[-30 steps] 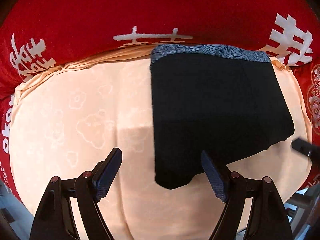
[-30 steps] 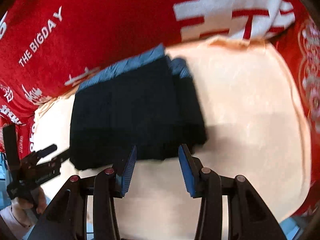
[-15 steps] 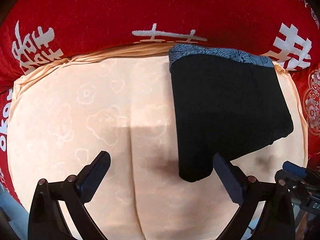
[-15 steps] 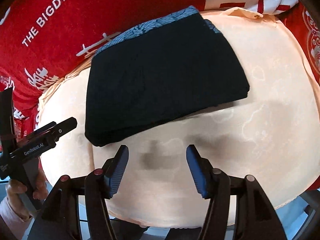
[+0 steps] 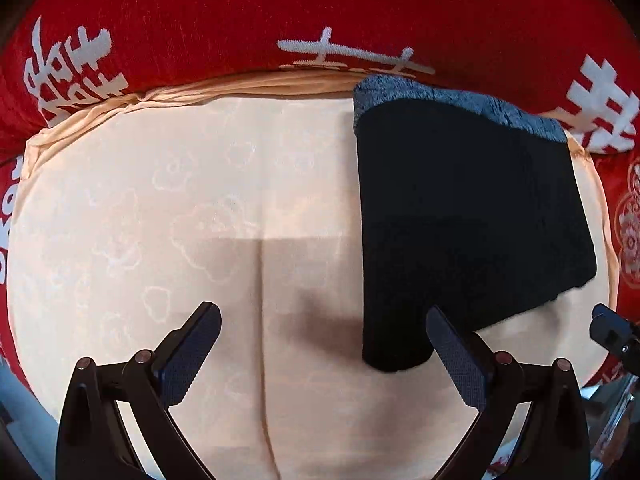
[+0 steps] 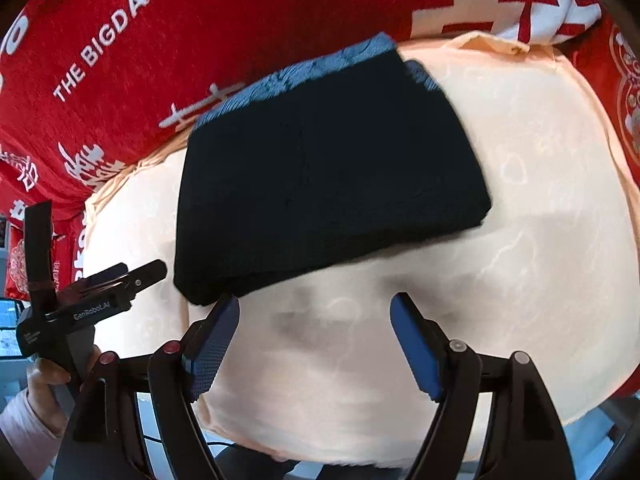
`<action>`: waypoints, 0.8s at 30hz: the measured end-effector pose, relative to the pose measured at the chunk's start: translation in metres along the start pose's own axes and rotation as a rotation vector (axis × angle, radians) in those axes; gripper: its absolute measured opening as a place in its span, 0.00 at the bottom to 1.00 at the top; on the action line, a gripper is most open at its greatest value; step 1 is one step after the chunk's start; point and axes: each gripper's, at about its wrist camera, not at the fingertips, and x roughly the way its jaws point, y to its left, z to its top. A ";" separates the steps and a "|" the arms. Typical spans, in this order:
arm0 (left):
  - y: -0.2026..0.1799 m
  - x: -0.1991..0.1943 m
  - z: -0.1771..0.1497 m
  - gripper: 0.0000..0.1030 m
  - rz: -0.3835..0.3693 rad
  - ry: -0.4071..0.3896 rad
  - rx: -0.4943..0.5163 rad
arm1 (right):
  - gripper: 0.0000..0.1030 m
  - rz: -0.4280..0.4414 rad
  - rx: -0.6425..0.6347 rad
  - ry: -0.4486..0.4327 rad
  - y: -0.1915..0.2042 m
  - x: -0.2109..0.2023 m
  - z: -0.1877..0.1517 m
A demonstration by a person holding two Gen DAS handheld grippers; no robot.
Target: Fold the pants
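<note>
Light was bright and even, falling from above. Soft grey shadows lay on the peach cloth point(image 5: 160, 200) ahead of the fingers point(image 5: 192, 352) in both views. Fisheye distortion bowed every edge, and the corners were dark. The right wrist view was slightly motion-blurred, without glare.

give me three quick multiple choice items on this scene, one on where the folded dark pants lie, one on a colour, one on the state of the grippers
1. The folded black pants lie on:
A. the peach patterned cloth
B. a wooden floor
C. a metal tray

2. The blanket behind the peach cloth is:
A. green
B. red with white lettering
C. plain grey

3. The left gripper and right gripper are:
A. both clamped on the pants
B. both open, holding nothing
C. one clamped on the pants

Answers:
1 A, peach cloth shows all round them.
2 B, "THE BIGDAY" is printed in white.
3 B, only cloth between the fingers.
</note>
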 end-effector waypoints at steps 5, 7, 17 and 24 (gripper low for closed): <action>-0.006 0.001 0.022 1.00 -0.011 -0.017 -0.039 | 0.79 -0.016 0.026 -0.001 -0.032 -0.005 0.023; -0.008 0.002 0.031 1.00 -0.015 -0.019 -0.053 | 0.79 -0.018 0.036 0.003 -0.046 -0.008 0.035; -0.008 0.019 0.069 1.00 -0.043 -0.018 -0.116 | 0.79 -0.002 0.055 0.041 -0.095 0.003 0.090; -0.025 0.030 0.070 1.00 -0.131 0.031 -0.054 | 0.80 0.097 0.049 0.102 -0.111 0.026 0.105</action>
